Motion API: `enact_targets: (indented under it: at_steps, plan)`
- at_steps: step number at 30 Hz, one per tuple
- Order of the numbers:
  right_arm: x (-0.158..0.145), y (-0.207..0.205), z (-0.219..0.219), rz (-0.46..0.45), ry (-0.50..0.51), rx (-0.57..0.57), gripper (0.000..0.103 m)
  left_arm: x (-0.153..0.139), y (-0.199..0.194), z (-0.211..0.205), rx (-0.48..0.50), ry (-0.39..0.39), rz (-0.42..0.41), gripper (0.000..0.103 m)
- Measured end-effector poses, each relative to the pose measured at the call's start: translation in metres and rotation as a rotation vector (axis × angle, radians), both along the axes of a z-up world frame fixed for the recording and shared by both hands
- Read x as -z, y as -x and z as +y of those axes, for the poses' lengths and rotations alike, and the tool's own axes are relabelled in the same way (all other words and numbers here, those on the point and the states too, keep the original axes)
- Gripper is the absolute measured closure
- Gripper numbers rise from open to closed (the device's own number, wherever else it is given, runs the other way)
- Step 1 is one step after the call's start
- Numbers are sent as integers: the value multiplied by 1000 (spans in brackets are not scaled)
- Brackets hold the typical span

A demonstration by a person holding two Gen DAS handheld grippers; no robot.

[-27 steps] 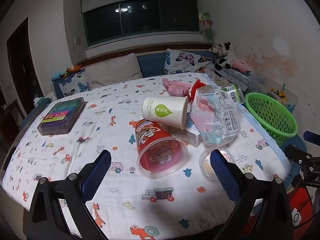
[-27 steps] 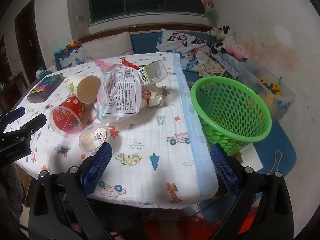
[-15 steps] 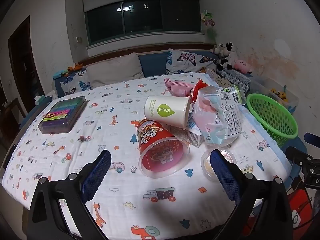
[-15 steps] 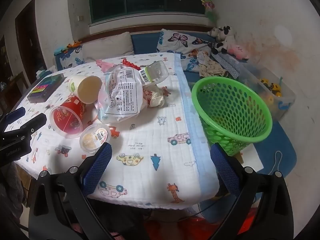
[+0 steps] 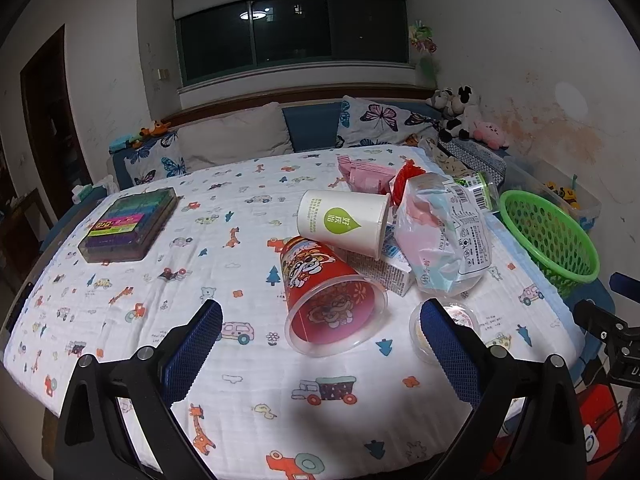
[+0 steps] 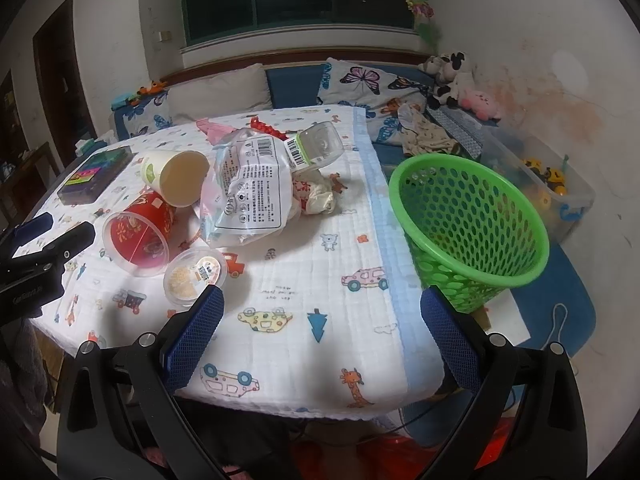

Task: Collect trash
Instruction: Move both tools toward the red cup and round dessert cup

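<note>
Trash, heaped at frame centre in the left wrist view: red cup (image 5: 328, 300) lying mouth-forward, paper cup (image 5: 344, 222) across it, plastic bag (image 5: 444, 232) to the right, small round tub (image 5: 444, 328) nearest. Left gripper (image 5: 320, 356): jaws wide, empty, short of the red cup. Right gripper (image 6: 320, 344): jaws wide, empty. Suggested grip: pinch the red cup's rim, lift clear. Green basket (image 6: 468, 224), right of frame, stands past the table edge (image 6: 384, 240); open cloth lies between.

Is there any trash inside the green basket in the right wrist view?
No: the basket shows only its bare perforated walls, while the cups and wrappers lie on the table.
</note>
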State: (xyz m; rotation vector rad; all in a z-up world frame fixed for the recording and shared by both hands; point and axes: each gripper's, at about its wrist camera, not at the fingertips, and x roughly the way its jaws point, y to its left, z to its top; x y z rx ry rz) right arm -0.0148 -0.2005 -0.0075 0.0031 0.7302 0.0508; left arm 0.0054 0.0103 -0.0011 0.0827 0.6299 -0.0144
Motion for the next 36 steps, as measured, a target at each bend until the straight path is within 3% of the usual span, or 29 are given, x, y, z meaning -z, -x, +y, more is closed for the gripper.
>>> enact_targets:
  at_steps: [36]
  plan:
    - [1, -18, 11, -4, -16, -55, 5, 3, -17, 16, -33, 12, 23, 7]
